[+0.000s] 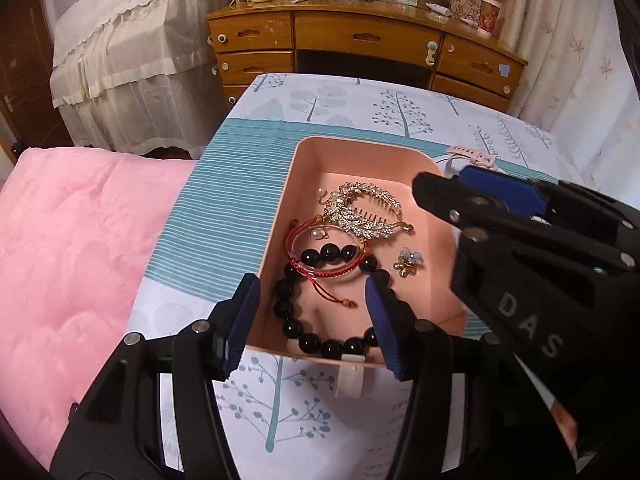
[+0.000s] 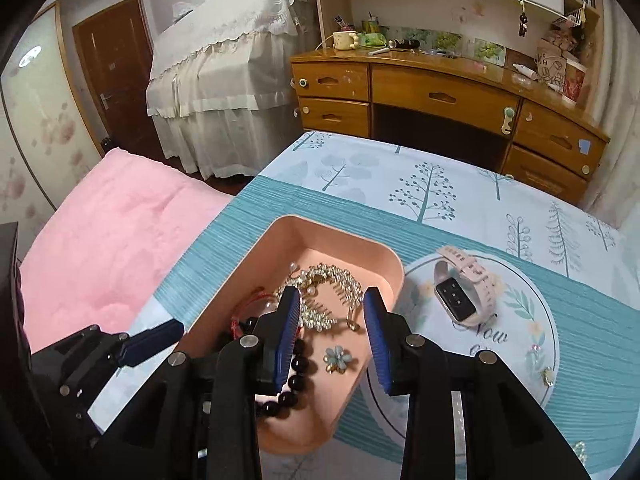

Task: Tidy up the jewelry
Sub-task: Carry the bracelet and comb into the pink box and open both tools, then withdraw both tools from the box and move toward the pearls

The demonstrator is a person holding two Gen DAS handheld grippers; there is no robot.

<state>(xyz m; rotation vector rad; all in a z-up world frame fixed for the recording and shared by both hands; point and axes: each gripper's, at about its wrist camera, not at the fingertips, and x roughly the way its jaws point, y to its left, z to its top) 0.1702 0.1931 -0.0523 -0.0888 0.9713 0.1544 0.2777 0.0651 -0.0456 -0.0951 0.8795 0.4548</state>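
Observation:
A pink box (image 1: 276, 216) (image 2: 384, 258) sits on the tree-print tablecloth. It holds a gold rhinestone hair comb (image 1: 362, 210) (image 2: 326, 296), a red cord bracelet (image 1: 324, 254), a black bead bracelet (image 1: 304, 320) (image 2: 296, 372) and a small flower brooch (image 1: 409, 263) (image 2: 338, 358). My left gripper (image 1: 312, 324) is open and empty over the box's near end. My right gripper (image 2: 332, 338) is open and empty above the brooch; it shows in the left wrist view (image 1: 460, 192) at the box's right rim. A pink smartwatch (image 2: 460, 288) lies on a round white plate (image 2: 532, 344) to the right.
Small earrings (image 2: 548, 376) lie on the plate's right edge. A pink quilt (image 1: 68, 248) lies left of the table. A wooden desk (image 2: 440, 96) with clutter stands behind, and a lace-covered piece of furniture (image 2: 224, 64) at the back left.

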